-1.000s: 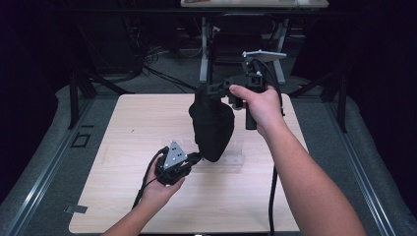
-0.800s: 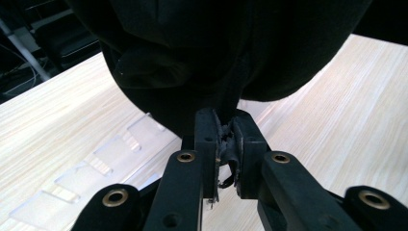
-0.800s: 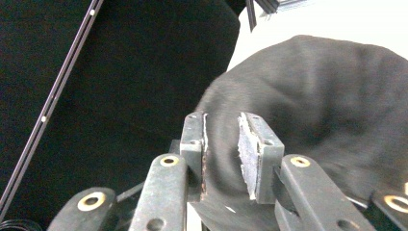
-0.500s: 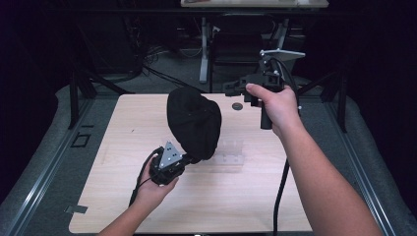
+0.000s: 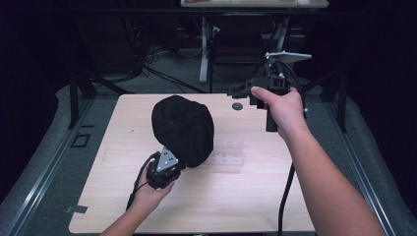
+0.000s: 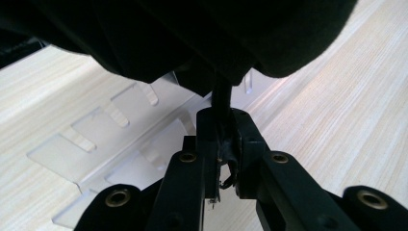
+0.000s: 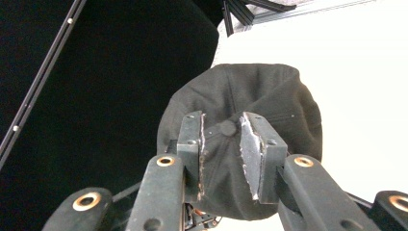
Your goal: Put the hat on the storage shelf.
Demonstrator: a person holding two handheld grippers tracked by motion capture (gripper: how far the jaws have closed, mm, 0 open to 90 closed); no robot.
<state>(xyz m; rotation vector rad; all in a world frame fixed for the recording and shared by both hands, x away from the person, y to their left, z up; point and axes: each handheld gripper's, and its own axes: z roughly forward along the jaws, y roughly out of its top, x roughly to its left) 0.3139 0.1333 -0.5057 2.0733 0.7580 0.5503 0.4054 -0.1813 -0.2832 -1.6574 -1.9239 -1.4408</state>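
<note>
A black cap (image 5: 183,129) hangs over the middle of the wooden table (image 5: 246,206), with its crown up and to the left. My left gripper (image 5: 177,164) is under its near edge, shut on a dark strip of the cap's rim (image 6: 222,103). The left gripper view has the cap (image 6: 192,38) across the top and the jaws (image 6: 222,139) pinched together on the fabric. My right gripper (image 5: 236,91) is held up at the far right of the table, apart from the cap. Its jaws (image 7: 222,127) stand open with nothing between them, and the cap (image 7: 279,96) lies farther off.
A clear plastic rack (image 5: 227,153) lies flat on the table just right of the cap, and it is also under the left jaws (image 6: 110,139). A small dark disc (image 5: 237,106) sits near the far edge. Cables trail from both grippers toward the near edge.
The right gripper has drawn away to the right, off the top of the cap. The cap has swung left and spread out wider above the left gripper, which sank a little.
</note>
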